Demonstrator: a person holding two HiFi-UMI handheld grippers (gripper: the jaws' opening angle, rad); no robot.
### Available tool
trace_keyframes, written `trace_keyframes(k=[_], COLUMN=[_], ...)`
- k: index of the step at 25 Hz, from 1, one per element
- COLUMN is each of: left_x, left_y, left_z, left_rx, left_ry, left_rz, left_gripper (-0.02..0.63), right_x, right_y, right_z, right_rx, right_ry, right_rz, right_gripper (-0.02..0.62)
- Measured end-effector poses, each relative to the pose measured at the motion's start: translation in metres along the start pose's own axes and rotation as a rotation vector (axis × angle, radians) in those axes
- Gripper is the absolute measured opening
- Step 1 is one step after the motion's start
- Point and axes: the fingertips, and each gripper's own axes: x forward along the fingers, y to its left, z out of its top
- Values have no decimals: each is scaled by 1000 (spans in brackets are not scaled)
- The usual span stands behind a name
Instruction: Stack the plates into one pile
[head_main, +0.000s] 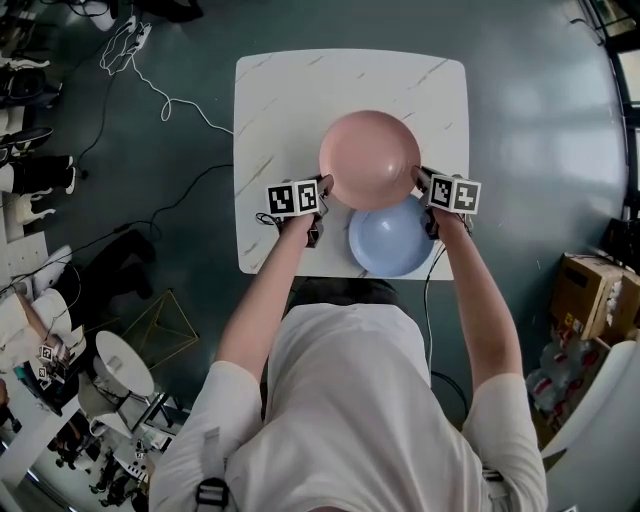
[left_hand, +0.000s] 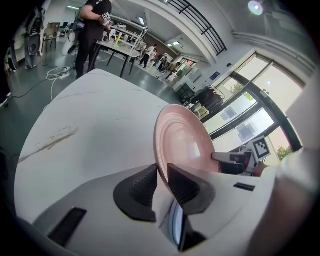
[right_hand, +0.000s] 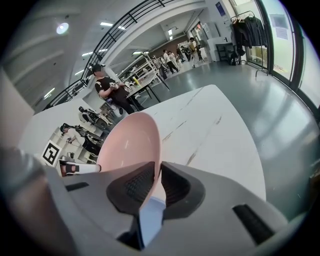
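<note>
At centre frame, the left gripper (head_main: 324, 187) and right gripper (head_main: 421, 181) each clamp an opposite rim of the pink plate (head_main: 370, 158). Its lower edge overlaps the blue plate (head_main: 392, 247), near the bottom edge of the table (head_main: 285, 110); open tabletop shows upper left.

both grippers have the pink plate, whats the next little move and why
Probably bring the pink plate toward the person until it is centred over the blue plate, then lower it. The left gripper and right gripper each clamp an opposite rim, and the pink plate covers only the blue plate's far edge, so lowering now would likely leave it off-centre.
</note>
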Motion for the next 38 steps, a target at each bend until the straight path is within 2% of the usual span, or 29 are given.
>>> trace_keyframes(k=[6,17,24,29,38], left_x=[-9,-15,-7,0,8], left_y=[-6,-28,-34,-39,-41], left_z=[-17,-87,-124,-150,-167], left_rx=[17,62,115,186,199], left_ry=[17,108,192,257,292], left_rz=[-13,-41,-56,-43,-21], left_gripper=[74,77,81,87,87], right_x=[-11,-50,-62,-73,-75], right_y=[2,-13,-28,-38,-49], right_z=[-20,-95,-139,-164,-192], right_rx=[-4,41,91,83,68], right_ry=[3,34,52,65,93], right_rz=[-2,-38,-62,-91,-133], right_gripper=[54,55,57,60,66])
